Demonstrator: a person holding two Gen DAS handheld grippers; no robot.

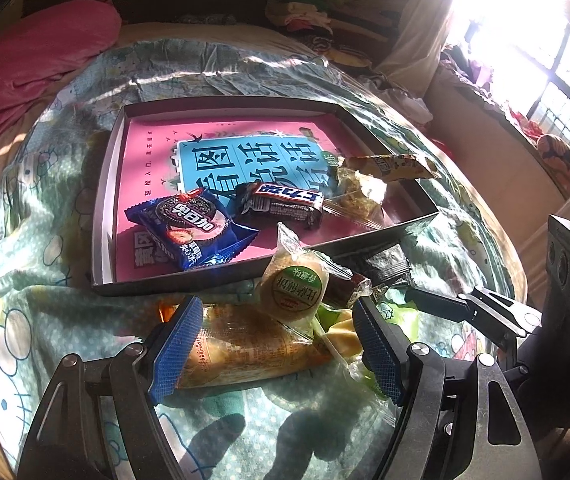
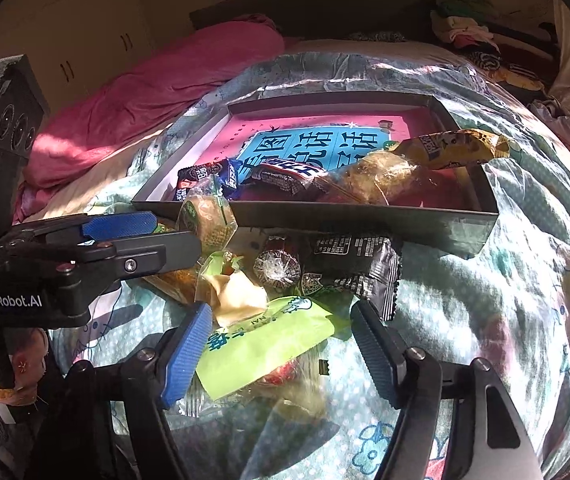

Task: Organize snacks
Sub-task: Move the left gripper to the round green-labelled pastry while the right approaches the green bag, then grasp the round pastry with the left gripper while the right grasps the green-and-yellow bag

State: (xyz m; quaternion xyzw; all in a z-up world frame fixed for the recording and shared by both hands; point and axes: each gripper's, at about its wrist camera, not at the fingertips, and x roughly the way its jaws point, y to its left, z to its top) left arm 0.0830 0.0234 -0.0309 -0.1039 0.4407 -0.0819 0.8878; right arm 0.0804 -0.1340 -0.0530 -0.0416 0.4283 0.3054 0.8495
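Note:
A shallow dark tray (image 1: 105, 184) with a pink and blue printed floor lies on the bed and holds a blue cookie pack (image 1: 191, 230), a dark chocolate bar (image 1: 283, 204), a clear-wrapped cake (image 1: 359, 192) and a yellow stick pack (image 1: 389, 166). In front of the tray lies a loose pile of snacks. My left gripper (image 1: 277, 344) is open over an orange bread pack (image 1: 245, 348), with a round green-label pastry (image 1: 295, 288) just beyond. My right gripper (image 2: 281, 344) is open around a light green packet (image 2: 261, 344); a black packet (image 2: 353, 264) lies beyond.
The bed is covered by a crumpled green cartoon quilt (image 1: 45, 300). A pink blanket (image 1: 25, 64) lies at the back left. Piled clothes (image 1: 301, 12) sit at the headboard. A bright window (image 1: 545, 52) is at the right.

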